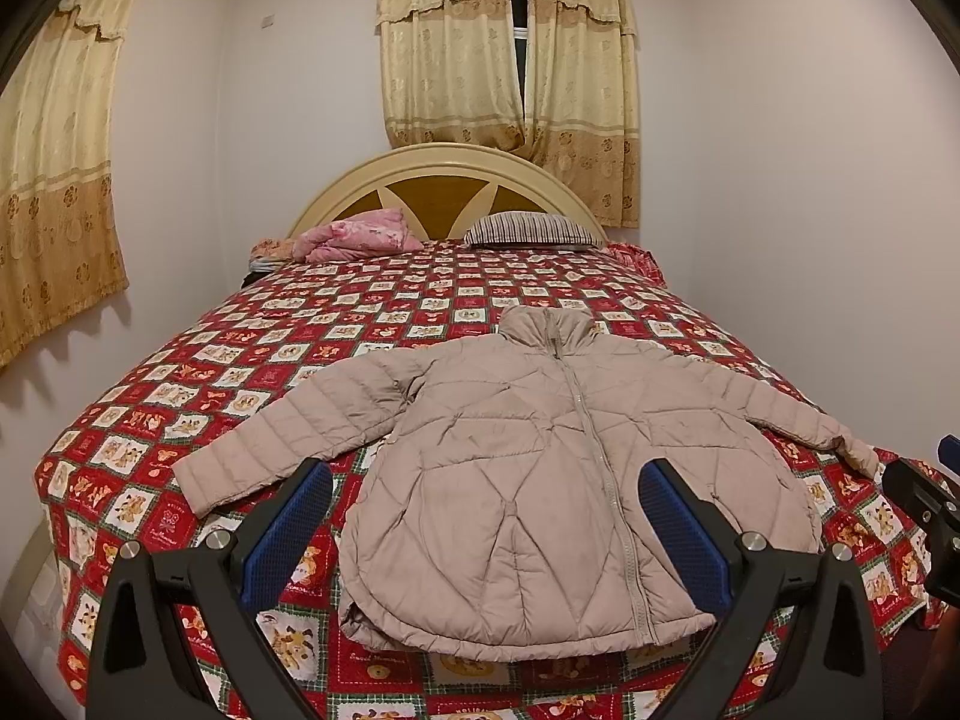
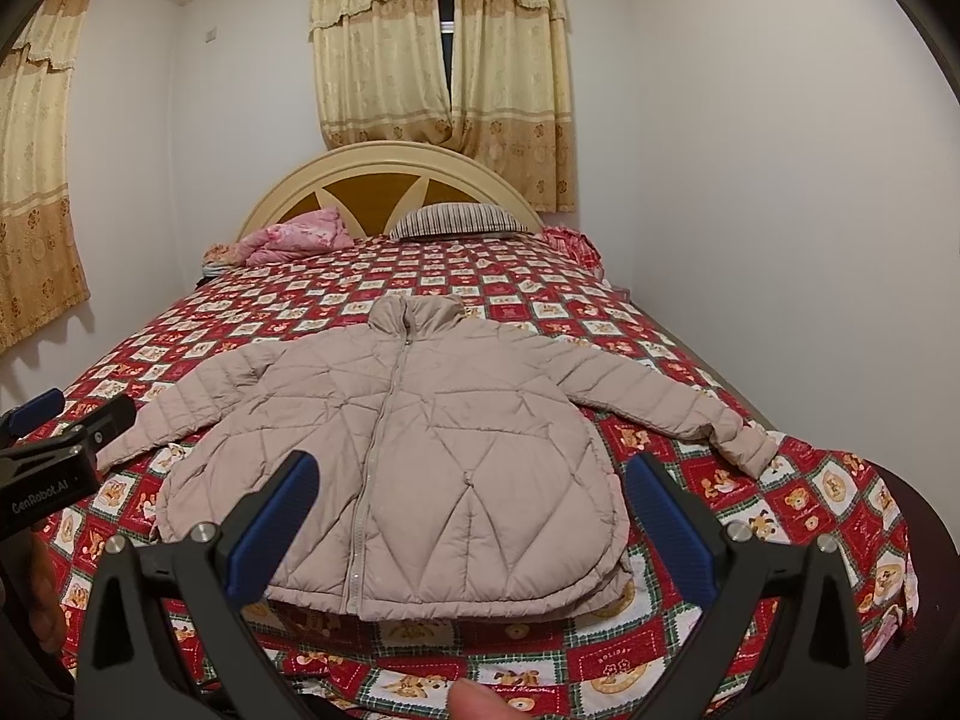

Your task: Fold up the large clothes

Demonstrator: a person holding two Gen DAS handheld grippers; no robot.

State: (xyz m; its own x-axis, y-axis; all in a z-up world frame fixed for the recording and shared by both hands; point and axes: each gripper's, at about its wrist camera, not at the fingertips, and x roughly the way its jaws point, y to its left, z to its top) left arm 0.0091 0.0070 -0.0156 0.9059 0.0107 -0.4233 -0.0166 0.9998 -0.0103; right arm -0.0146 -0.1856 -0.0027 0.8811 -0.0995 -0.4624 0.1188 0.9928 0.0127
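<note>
- One quilted beige jacket point(image 1: 540, 480), zipped shut, lying face up and flat on the near half of the bed; collar toward the headboard, hem toward the cameras, both sleeves spread outward.
- One bedspread point(image 1: 240, 372), red with bear-print squares, covering the bed under the jacket.
- One left gripper point(image 1: 486, 522), fingers spread wide and holding nothing, hovering above the hem; two blue pads point(image 1: 288, 534).
- One right gripper point(image 2: 471, 516), likewise spread wide and empty, above the hem on the jacket's other side; its two blue pads point(image 2: 273, 528) frame the lower body of the jacket.
- One arched cream headboard point(image 1: 444, 180) with brown panels.
- One striped pillow point(image 1: 531, 228) and one pink bundle of bedding point(image 1: 354, 237), side by side at the head of the bed.
- Two curtained windows: curtains point(image 1: 510, 60) behind the headboard, curtains point(image 1: 54, 168) on the left wall.
- One fingertip point(image 2: 474, 699) at the bottom edge of the right wrist view.
</note>
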